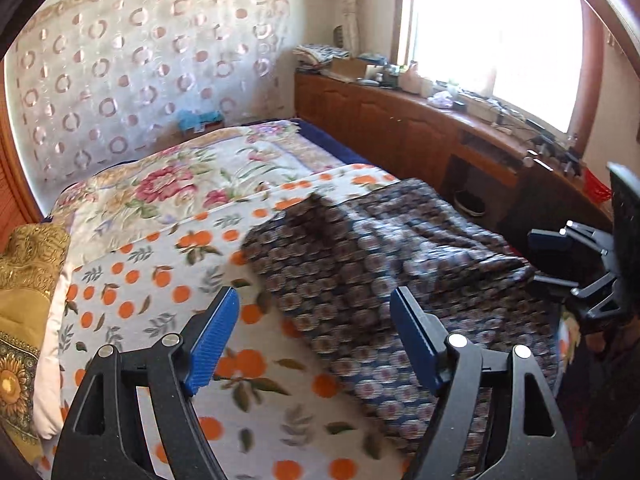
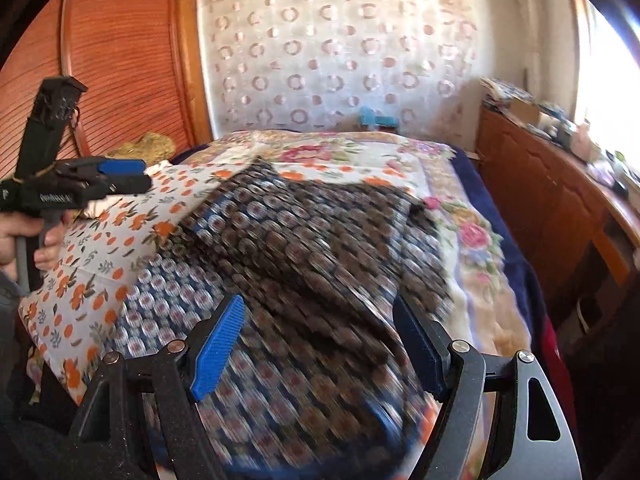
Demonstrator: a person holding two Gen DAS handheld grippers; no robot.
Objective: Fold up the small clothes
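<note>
Nearest my lens, my left gripper (image 1: 314, 340) stands released, blue ribbed pads wide apart and nothing between them. My right gripper (image 2: 318, 344) is likewise released and empty, hovering over the dark blue-and-brown patterned garment (image 2: 304, 248). That garment lies rumpled on the white bedsheet printed with oranges (image 1: 132, 280), part of it doubled over itself. I judge the fold half made: I should next take two matching corners, lift evenly, and lay the edges flush.
</note>
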